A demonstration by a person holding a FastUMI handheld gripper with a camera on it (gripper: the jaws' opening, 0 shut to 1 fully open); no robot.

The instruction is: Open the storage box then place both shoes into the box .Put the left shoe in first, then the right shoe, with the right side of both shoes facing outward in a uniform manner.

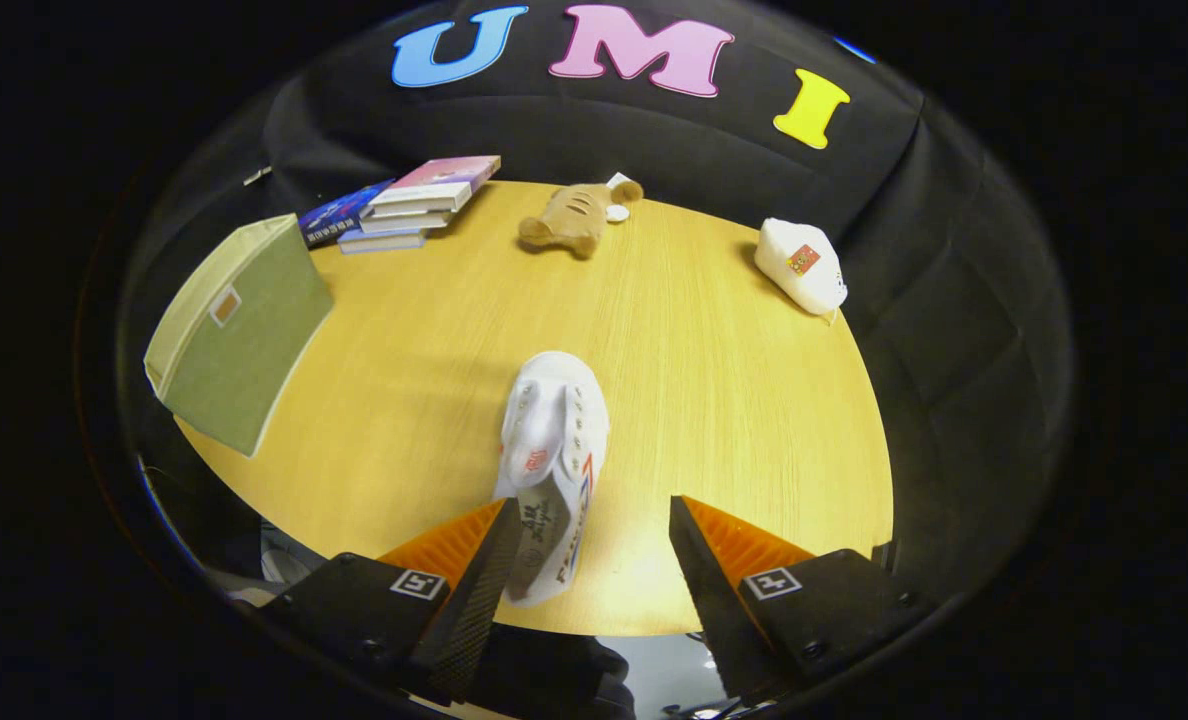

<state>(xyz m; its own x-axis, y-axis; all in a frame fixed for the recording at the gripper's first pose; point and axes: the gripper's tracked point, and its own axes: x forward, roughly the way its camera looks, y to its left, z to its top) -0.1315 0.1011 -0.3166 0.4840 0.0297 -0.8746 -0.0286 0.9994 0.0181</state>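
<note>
A white shoe [551, 470] with red and blue markings lies on the wooden table [714, 400], its length running away from me. My gripper [592, 503] is open just above the table's near edge. The shoe's near end sits between the fingers, close against the left finger [489, 570], while a wide gap separates it from the right finger [709, 560]. The green fabric storage box [239, 335] with cream trim stands at the table's left edge, well beyond the left finger, with a small label patch on the face turned toward me.
A stack of books [409, 205] lies at the far left of the table behind the box. A brown plush toy [574, 222] rests at the far middle, and a white packet [802, 265] at the far right. Bare wood surrounds the shoe.
</note>
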